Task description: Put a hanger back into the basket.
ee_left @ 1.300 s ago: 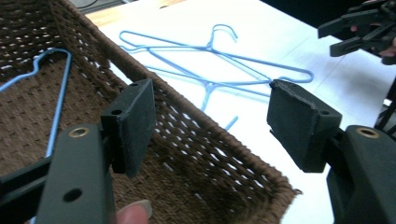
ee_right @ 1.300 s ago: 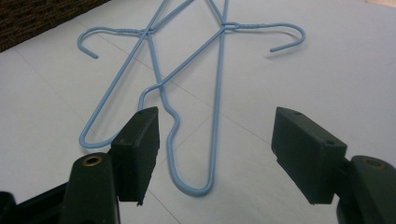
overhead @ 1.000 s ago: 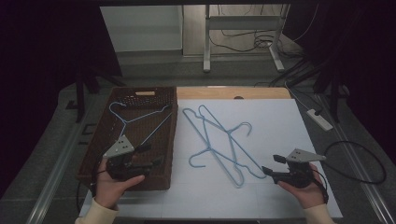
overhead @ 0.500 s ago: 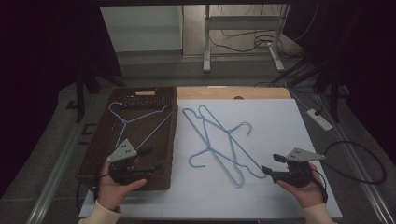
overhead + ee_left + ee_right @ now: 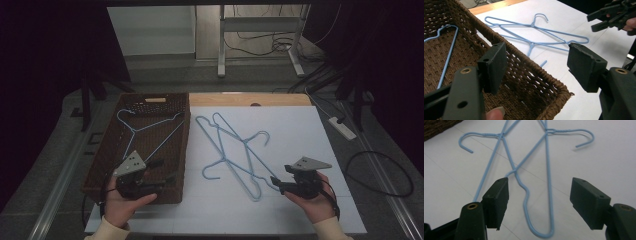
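A flat white table (image 5: 300, 135) with a matte surface carries a loose heap of pale blue hangers (image 5: 235, 150) near its middle: thin wire bent into long narrow triangles with twisted necks and curled hooks, lying crossed over one another. In the right gripper view the rounded shoulder end of one hanger lies on the sheet between and just ahead of the two black jaws, untouched, while the wires fan away toward two hooks farther off. The right gripper (image 5: 279, 185), a black blocky tool topped by a grey three-cornered plate, sits at the near right of the heap with its jaws wide apart and nothing between them; its flat rectangular pads (image 5: 497, 200) look rubbery and dull. To the left stands a dark brown wicker basket (image 5: 102, 165), rectangular, coarsely woven, with a braided rim and open lattice in the walls. One more blue hanger (image 5: 145, 130) lies inside it on the woven floor, its hook toward the far left corner. The left gripper (image 5: 162, 172) hovers over the near end of the basket, jaws also spread wide and empty; in the left gripper view the basket's near right corner shows between them, with the heap on the white sheet beyond it.
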A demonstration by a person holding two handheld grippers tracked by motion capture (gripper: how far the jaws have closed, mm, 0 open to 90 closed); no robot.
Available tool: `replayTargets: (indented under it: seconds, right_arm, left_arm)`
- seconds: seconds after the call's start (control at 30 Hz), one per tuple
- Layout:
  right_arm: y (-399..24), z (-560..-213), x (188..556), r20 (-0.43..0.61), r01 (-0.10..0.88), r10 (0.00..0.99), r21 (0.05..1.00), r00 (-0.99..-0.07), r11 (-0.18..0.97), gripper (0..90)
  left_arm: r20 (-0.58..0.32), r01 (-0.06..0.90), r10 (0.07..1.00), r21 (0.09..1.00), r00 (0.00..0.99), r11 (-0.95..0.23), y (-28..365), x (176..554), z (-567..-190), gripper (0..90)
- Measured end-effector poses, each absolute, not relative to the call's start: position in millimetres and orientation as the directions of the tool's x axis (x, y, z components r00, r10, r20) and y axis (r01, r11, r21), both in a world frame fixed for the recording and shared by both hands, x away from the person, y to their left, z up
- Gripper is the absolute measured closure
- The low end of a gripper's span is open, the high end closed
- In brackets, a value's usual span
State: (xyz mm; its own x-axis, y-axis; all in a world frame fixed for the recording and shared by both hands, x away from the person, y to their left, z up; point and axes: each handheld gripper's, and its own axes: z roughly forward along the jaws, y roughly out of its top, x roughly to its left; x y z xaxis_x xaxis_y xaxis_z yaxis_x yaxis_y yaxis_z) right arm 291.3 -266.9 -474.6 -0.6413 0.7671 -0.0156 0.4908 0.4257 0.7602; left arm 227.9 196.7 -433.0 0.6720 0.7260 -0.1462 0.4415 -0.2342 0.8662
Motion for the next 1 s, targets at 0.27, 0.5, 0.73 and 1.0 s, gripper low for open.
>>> replayTargets:
  seconds: [0.27,0.5,0.73,1.0]
  right_arm:
    - [-246.6,-473.5,308.7,0.005,0.529,0.779,0.737,-0.628,0.421,33.7]
    - [-219.5,-475.5,336.1,0.032,0.590,0.793,0.687,-0.609,0.425,36.3]
    - [-197.4,-489.2,359.4,-0.009,0.623,0.798,0.618,-0.603,0.478,39.4]
    - [-178.3,-501.5,378.2,-0.058,0.646,0.800,0.556,-0.597,0.523,45.7]
  left_arm:
    - [-0.154,0.456,0.728,0.858,0.668,-0.237,197.9,227.3,-439.2,32.0]
    - [-0.149,0.454,0.729,0.858,0.668,-0.240,198.6,227.0,-439.0,32.0]
    - [-0.146,0.454,0.727,0.855,0.671,-0.248,198.5,226.4,-440.1,32.1]
    - [-0.146,0.458,0.726,0.853,0.672,-0.252,199.2,227.2,-441.6,32.0]
